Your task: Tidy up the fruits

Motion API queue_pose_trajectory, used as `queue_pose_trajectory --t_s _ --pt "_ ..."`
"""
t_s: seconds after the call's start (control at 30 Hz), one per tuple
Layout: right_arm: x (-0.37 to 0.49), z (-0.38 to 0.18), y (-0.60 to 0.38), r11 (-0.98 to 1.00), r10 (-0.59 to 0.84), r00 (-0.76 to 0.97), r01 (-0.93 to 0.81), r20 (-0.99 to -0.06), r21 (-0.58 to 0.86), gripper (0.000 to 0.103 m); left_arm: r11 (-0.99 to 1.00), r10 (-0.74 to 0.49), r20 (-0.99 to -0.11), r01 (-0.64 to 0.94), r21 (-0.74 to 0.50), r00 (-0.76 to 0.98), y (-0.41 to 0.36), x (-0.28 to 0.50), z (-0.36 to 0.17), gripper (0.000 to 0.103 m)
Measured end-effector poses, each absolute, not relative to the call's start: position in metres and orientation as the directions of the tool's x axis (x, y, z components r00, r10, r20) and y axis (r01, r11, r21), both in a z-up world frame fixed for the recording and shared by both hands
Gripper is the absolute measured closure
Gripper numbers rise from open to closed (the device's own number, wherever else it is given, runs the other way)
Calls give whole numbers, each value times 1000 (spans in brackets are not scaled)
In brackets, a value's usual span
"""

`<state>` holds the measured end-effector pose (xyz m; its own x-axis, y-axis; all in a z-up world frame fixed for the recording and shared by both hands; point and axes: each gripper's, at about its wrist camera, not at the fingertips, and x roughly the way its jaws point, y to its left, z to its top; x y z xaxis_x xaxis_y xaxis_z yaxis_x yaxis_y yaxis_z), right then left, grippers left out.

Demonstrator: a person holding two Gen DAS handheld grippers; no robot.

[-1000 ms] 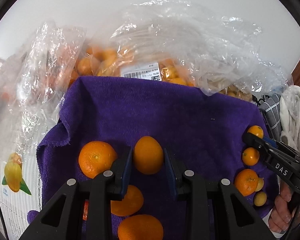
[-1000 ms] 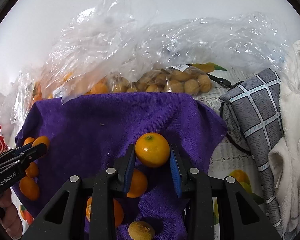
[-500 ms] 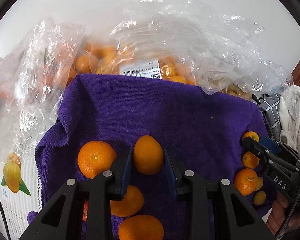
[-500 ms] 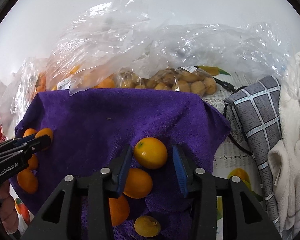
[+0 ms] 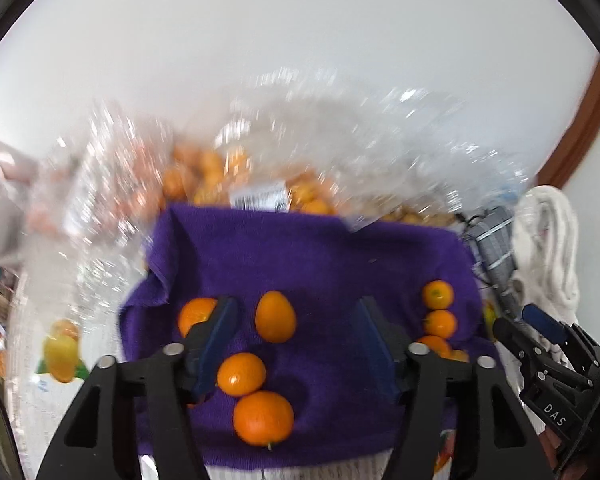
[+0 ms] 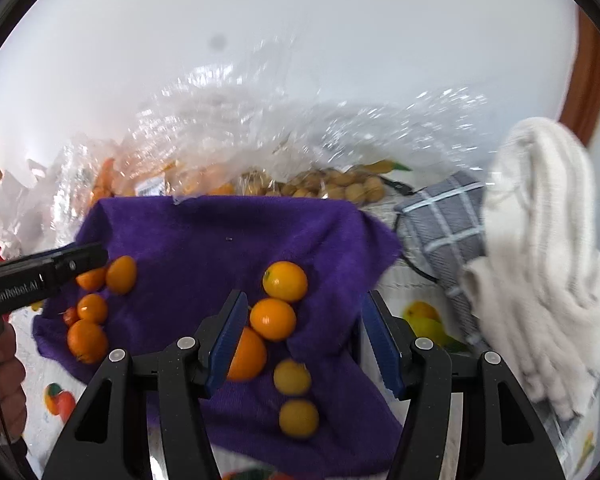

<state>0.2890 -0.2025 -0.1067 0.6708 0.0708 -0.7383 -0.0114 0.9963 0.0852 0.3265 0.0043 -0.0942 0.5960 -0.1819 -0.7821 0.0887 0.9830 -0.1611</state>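
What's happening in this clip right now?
A person is laying out small orange citrus fruits on a purple terry towel. Both jaws have just been opening: the left hand-held gripper stands open around an oval orange fruit, and the right hand-held gripper is open above a right-side column of fruits.

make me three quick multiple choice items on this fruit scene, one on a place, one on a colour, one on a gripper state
1. Where do the loose orange citrus fruits lie?
A. on the purple terry towel
B. inside the clear plastic bag
C. on the grey checked cloth

2. What colour are the pads of the right gripper?
A. red
B. blue
C. white

3. How does the left gripper stand?
A. shut on a fruit
B. shut on the towel
C. open, holding nothing

Answers:
1. A: the fruits rest in two groups on the towel.
2. B: both pads show blue.
3. C: its jaws have just been opening, and the oval orange fruit lies free between them.
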Motion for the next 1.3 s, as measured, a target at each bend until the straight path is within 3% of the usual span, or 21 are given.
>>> queue_pose_trajectory --t_s 0.03,0.23,0.47,0.6,0.63,0.73,0.87,1.03,1.3 --pt "281 -100 -205 996 72 674 -8 -735 91 44 983 -180 -771 92 -156 610 4 317 -88 29" --pt "228 -69 -210 997 57 702 2 -710 82 43 991 -136 -760 88 -104 636 10 255 -66 29" --pt "166 -46 -216 995 69 732 -1 -678 101 41 988 -147 -739 69 -135 657 17 187 -42 29" --pt "132 -42 -221 994 76 733 -3 -675 109 41 994 -102 -703 41 -104 703 17 151 -26 23" --pt "126 -42 -222 994 75 736 -1 -673 109 39 995 -92 -696 32 -98 712 17 143 -24 22" --pt "103 -42 -225 996 56 746 9 -664 93 20 993 -105 -681 33 -118 725 18 119 -19 12" --pt "75 -40 -228 998 34 776 9 -630 66 10 993 -103 -657 35 -115 747 15 91 -16 9" --pt "37 -34 -240 995 51 818 6 -573 98 2 995 -93 -613 54 -82 785 5 52 -10 4" --pt "-8 -25 -239 997 38 847 6 -531 80 1 996 -90 -572 70 -57 815 -9 11 -1 3"
